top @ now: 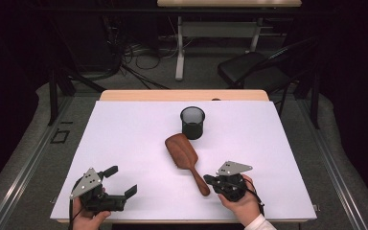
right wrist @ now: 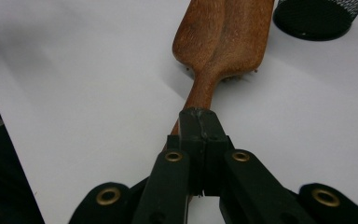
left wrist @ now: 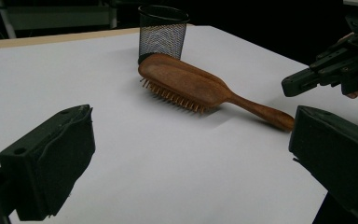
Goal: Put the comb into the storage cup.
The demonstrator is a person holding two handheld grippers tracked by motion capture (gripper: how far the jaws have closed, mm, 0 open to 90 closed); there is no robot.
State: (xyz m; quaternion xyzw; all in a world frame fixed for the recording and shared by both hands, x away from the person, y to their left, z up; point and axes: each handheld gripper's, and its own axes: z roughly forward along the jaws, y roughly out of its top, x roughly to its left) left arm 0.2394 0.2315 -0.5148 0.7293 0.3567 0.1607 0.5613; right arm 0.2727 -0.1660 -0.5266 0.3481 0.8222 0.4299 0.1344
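Note:
A brown wooden hairbrush (top: pixel 184 153) lies bristles down on the white sheet, its handle pointing toward the near right. Its head (left wrist: pixel 186 81) nearly touches a black mesh cup (top: pixel 192 122) that stands upright behind it. My right gripper (top: pixel 207 179) is shut with nothing between its pads, its tips (right wrist: pixel 200 114) hovering just over the end of the brush handle (right wrist: pixel 205 88). In the left gripper view this right gripper (left wrist: pixel 289 86) sits slightly above and beside the handle end. My left gripper (top: pixel 120 180) stays open and empty at the near left, aimed across the sheet at the brush (left wrist: pixel 191 114).
The white sheet (top: pixel 124 134) covers a wooden table whose far edge (top: pixel 182 95) shows. Behind the table, on the floor, stand a black chair (top: pixel 254 67), another table's white legs (top: pixel 179 48) and loose cables. The mesh cup (right wrist: pixel 317 16) is at the top right of the right gripper view.

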